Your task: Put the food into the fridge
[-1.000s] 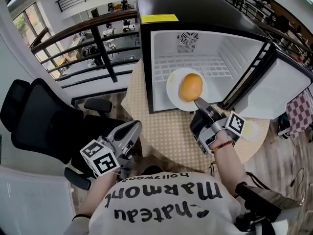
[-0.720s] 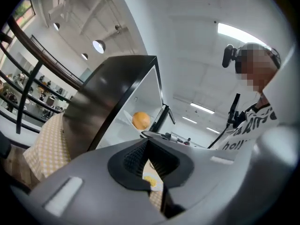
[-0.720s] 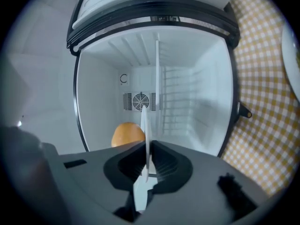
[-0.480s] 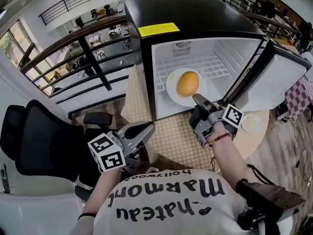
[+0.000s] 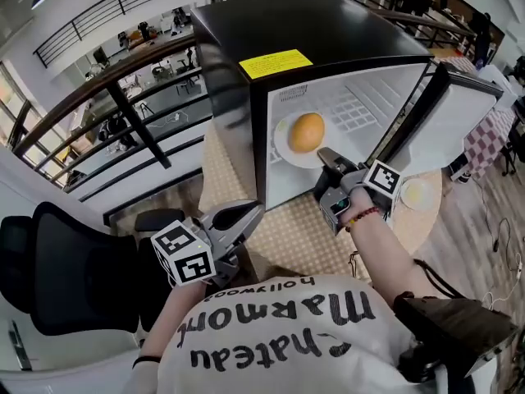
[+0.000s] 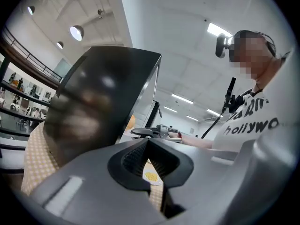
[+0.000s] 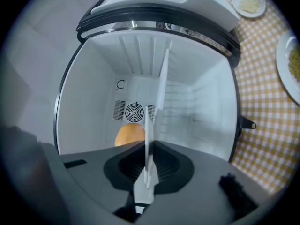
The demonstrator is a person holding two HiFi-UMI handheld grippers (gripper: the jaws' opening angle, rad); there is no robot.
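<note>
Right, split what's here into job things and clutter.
Job: fridge, plate, bun on it, right gripper gripping the plate, probably the food dish on the table.
Lying about: chair, checked cloth, idle left gripper.

Round table (image 5: 295, 240) w/ a tan-and-white checked cloth (image 7: 262, 111) over the whole tabletop, nothing fancy. Black mini fridge (image 5: 328, 31) sits straight on it toward the far edge, door swung open on the right side. Near the tabletop's right edge, just past that open door, there's a small plate (image 5: 417, 194) w/ sth yellow on it. The right gripper view also catches a 2nd plate (image 7: 291, 64) w/ yellowish food, apart from the 1st, both flat on the cloth.
</note>
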